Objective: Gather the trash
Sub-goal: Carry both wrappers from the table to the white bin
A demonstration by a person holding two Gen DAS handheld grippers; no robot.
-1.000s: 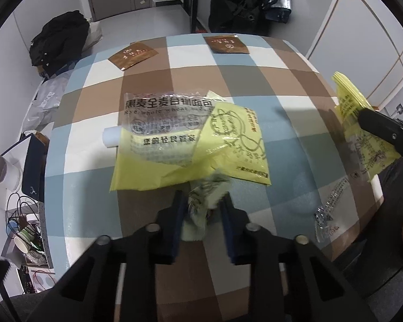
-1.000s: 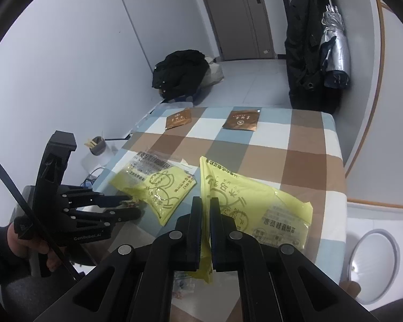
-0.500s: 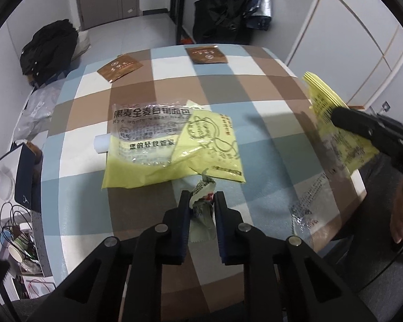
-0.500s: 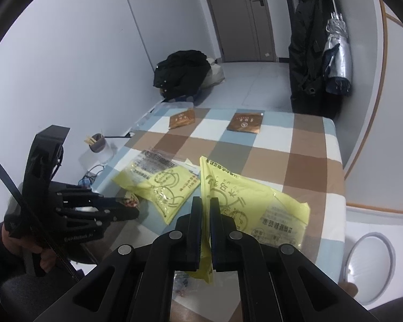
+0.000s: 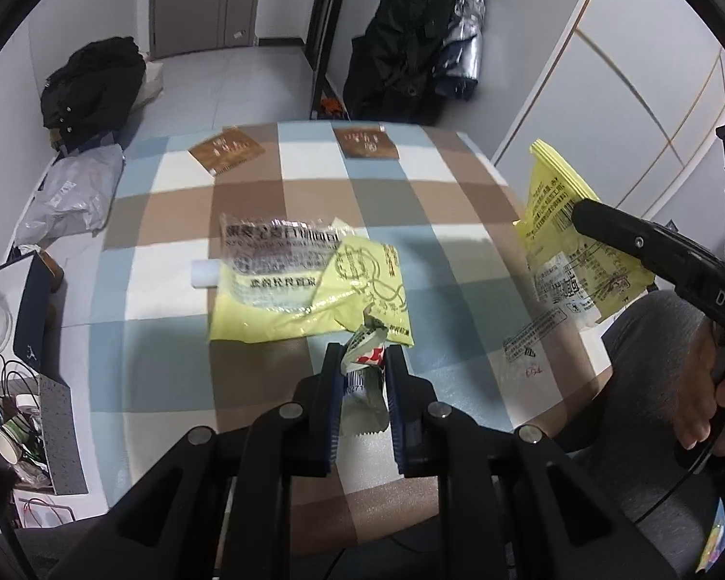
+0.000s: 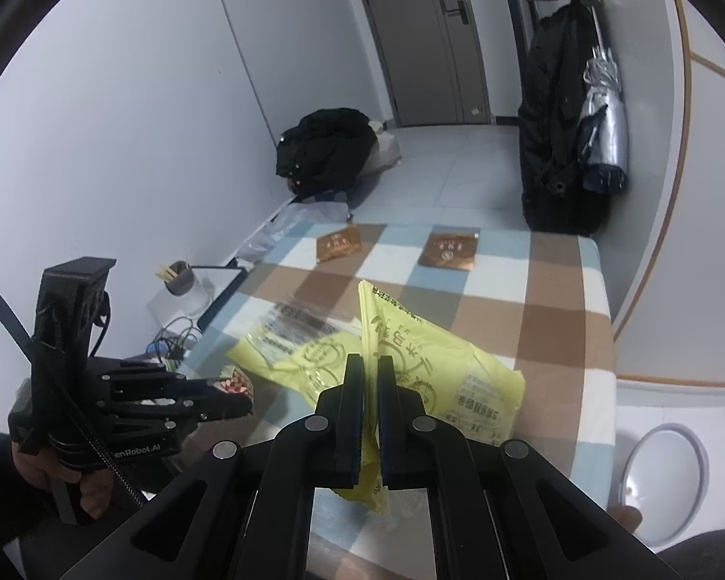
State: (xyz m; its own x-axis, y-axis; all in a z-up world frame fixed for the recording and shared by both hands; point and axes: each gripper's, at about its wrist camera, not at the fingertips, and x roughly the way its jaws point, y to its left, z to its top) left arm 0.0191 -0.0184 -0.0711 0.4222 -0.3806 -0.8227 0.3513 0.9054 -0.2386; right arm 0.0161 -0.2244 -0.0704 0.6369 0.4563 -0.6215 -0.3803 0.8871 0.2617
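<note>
Yellow bag [image 6: 440,377] pinched in my right gripper [image 6: 371,377], crumpled wrapper [image 5: 362,372] in my left gripper [image 5: 362,377].
I'd keep both sets of fingers clamped, lifting clear of the surface's [image 5: 459,222] near edge.

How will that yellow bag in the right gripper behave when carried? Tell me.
The yellow bag, pinched at one edge by the right gripper, is probably floppy and light. Its glossy film may slip.

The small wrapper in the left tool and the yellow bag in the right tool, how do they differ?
The small wrapper is crumpled, white with red print; the yellow bag is flat and plain yellow with dark print. The wrapper barely pokes past the left tool; the bag spreads far beyond the right tool. Both are pinched and held off the checked table.
</note>
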